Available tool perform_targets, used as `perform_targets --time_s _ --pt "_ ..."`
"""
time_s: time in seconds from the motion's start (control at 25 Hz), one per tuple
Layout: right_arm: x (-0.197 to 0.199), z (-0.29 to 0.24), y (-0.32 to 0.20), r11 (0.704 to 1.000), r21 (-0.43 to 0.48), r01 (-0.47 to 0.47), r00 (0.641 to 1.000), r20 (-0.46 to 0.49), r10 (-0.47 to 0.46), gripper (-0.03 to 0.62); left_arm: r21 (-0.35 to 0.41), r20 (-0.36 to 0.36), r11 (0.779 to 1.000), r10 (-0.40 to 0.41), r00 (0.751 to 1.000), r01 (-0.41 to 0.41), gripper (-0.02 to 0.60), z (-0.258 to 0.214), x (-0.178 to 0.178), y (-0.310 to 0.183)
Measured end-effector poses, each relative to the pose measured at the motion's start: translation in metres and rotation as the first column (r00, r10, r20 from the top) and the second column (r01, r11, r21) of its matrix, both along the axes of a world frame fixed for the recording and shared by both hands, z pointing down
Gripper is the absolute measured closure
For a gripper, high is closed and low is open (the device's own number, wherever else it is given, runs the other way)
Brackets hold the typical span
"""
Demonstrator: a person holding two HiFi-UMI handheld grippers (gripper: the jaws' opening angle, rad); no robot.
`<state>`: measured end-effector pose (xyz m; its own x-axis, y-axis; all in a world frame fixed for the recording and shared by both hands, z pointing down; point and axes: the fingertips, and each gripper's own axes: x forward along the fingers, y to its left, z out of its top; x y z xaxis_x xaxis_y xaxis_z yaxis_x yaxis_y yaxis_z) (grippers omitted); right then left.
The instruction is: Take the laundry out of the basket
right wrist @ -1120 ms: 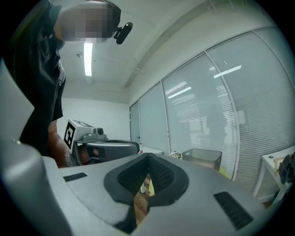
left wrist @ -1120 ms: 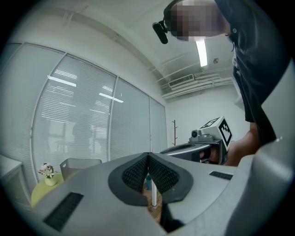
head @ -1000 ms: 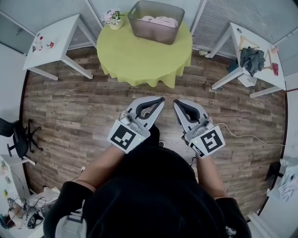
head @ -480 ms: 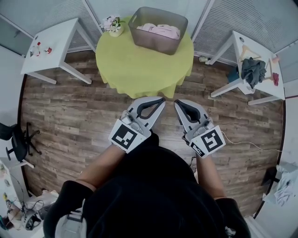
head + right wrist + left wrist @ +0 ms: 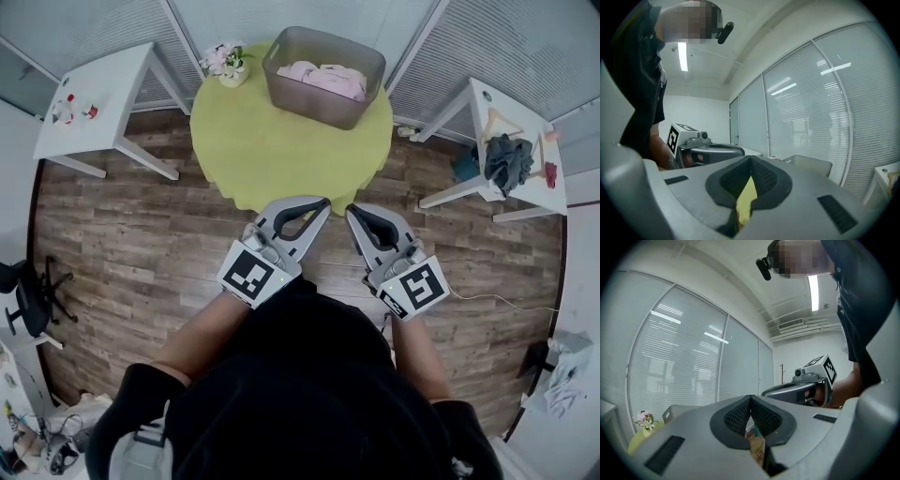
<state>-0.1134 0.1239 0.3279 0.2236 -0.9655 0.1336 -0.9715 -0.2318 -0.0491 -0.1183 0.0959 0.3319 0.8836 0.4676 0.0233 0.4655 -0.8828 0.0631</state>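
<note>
A grey basket with pink laundry in it stands at the far side of a round table with a yellow-green cloth. My left gripper and right gripper are held side by side over the wooden floor, short of the table's near edge, pointing at it. Both are shut with nothing between the pads. In the left gripper view the closed gripper points level, with the basket low at the left. In the right gripper view the closed gripper has the basket beyond it to the right.
A small pot of flowers sits on the table left of the basket. White side tables stand at the left and at the right, the right one with dark clothing. An office chair is far left; a cable lies on the floor.
The table and basket have come nearer in the head view as the person walks toward them. Both grippers stay shut and side by side.
</note>
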Motion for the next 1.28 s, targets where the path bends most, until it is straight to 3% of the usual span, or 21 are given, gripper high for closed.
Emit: perform_targets --time_s 0.4,0.68,0.92,1.28 --pt "0.028 0.001 -0.015 1.0 -0.002 -0.027 0.999 -0.018 0.027 0.571 -0.024 0.0 0.999 0.047 0.999 -0.047 0.572 0.002 0.032 -0.014" --pt "0.054 -0.002 -0.006 1.0 0.012 -0.02 1.0 -0.02 0.02 0.571 0.002 -0.001 0.999 0.044 0.999 -0.044 0.572 0.002 0.054 -0.006" --pt "0.091 -0.003 0.009 0.999 0.037 0.021 0.999 -0.031 -0.02 0.571 -0.003 0.016 1.0 -0.014 1.0 0.014 0.572 0.002 0.085 0.001" --pt "0.147 -0.015 0.02 0.985 0.076 0.155 0.988 -0.04 -0.152 0.571 0.021 0.004 0.987 -0.158 0.987 0.158 0.572 -0.011 0.138 0.014"
